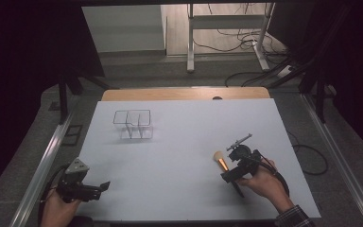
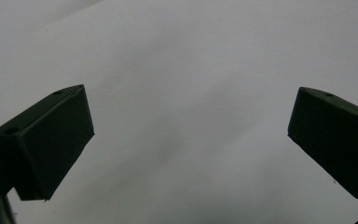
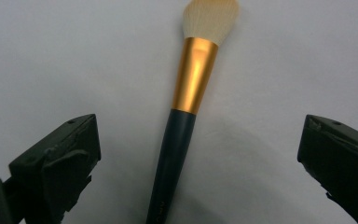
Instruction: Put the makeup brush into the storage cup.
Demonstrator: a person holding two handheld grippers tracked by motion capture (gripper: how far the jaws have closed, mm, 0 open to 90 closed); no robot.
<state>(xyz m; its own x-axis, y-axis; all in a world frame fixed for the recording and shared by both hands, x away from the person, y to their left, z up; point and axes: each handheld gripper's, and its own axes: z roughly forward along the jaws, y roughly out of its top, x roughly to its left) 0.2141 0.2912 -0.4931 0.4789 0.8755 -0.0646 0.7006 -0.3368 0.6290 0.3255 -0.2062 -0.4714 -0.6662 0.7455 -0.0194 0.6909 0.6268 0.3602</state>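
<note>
A makeup brush (image 3: 186, 102) with a dark handle, a gold ferrule and pale bristles lies flat on the white table sheet. In the high view the brush (image 1: 220, 161) is at the right of the sheet, bristles pointing up-left. My right gripper (image 3: 198, 154) hovers over its handle, open, one jaw on each side and neither touching it. A hand holds that right gripper (image 1: 230, 174) from the lower right. My left gripper (image 2: 186, 149) is open over bare sheet, and the left gripper (image 1: 105, 186) sits near the front left corner.
A clear organiser box (image 1: 133, 124) with dark-rimmed compartments stands at the back left of the white sheet (image 1: 179, 142). A wooden table edge (image 1: 184, 93) runs behind the sheet. Metal rails flank the table, and cables (image 1: 246, 42) lie on the floor beyond.
</note>
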